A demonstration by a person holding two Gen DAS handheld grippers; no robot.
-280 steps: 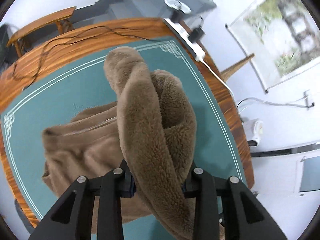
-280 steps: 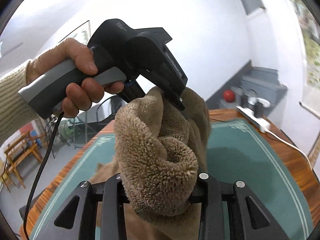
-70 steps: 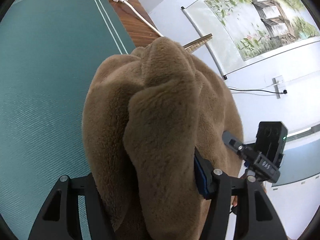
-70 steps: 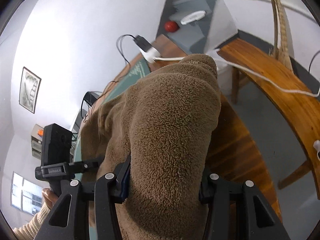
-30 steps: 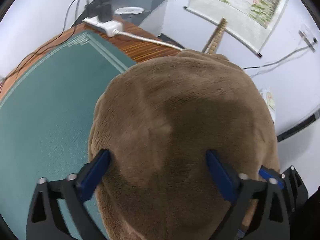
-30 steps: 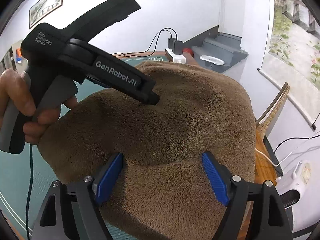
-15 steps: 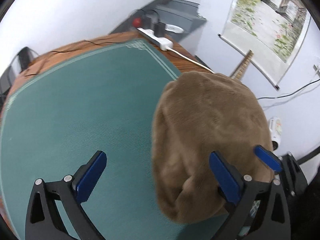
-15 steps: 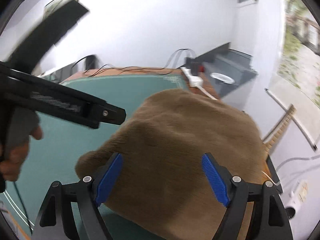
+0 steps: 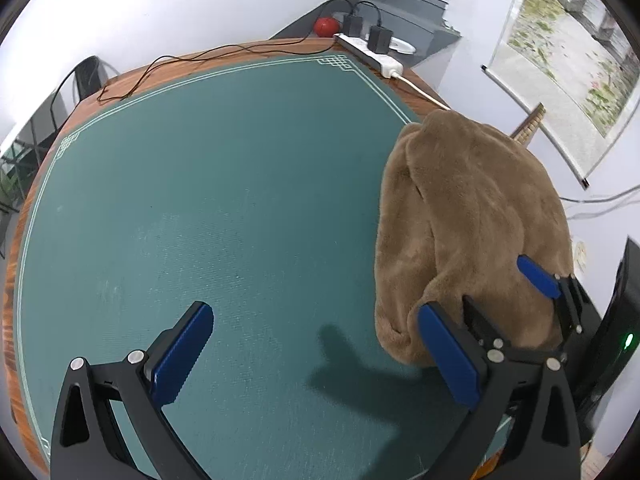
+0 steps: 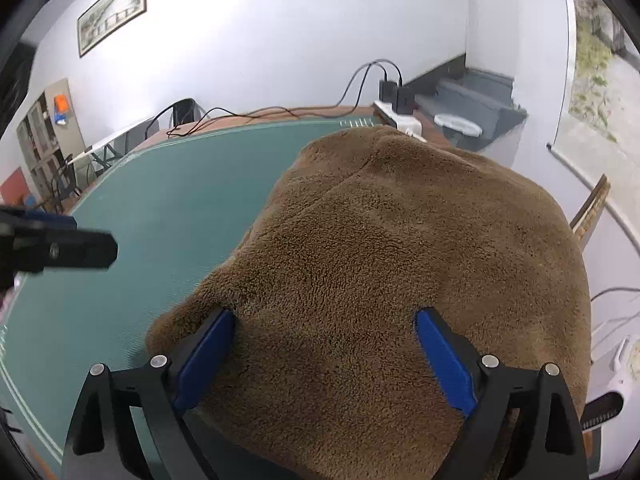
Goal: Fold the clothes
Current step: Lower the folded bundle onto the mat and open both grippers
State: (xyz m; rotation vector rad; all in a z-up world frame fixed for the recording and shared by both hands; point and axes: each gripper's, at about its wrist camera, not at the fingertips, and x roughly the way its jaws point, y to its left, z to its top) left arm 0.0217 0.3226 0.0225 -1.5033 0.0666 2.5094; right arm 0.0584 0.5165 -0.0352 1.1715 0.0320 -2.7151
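A folded brown fleece garment [image 9: 468, 216] lies in a thick bundle at the right edge of the green table mat [image 9: 200, 180]. My left gripper [image 9: 316, 354] hangs open over bare mat to the left of the bundle, nothing between its blue pads. In the right wrist view the fleece [image 10: 400, 248] fills the space ahead. My right gripper [image 10: 325, 360] straddles the near end of the bundle, its jaws opening, with the fleece lying between the pads but not squeezed. The left wrist view shows the right gripper's blue pad [image 9: 538, 276] on the bundle's far side.
A white power strip [image 9: 372, 56] with black chargers and thin cables [image 9: 160, 72] sits on the wooden table rim at the back. A red ball [image 9: 326, 26] lies beyond it. The fleece overhangs the table's right edge near a wooden chair back [image 9: 528, 124].
My left gripper has swung left off the fleece and now hangs over bare mat. The bundle rests on the table, released. My right gripper's jaws stand wider around the bundle.
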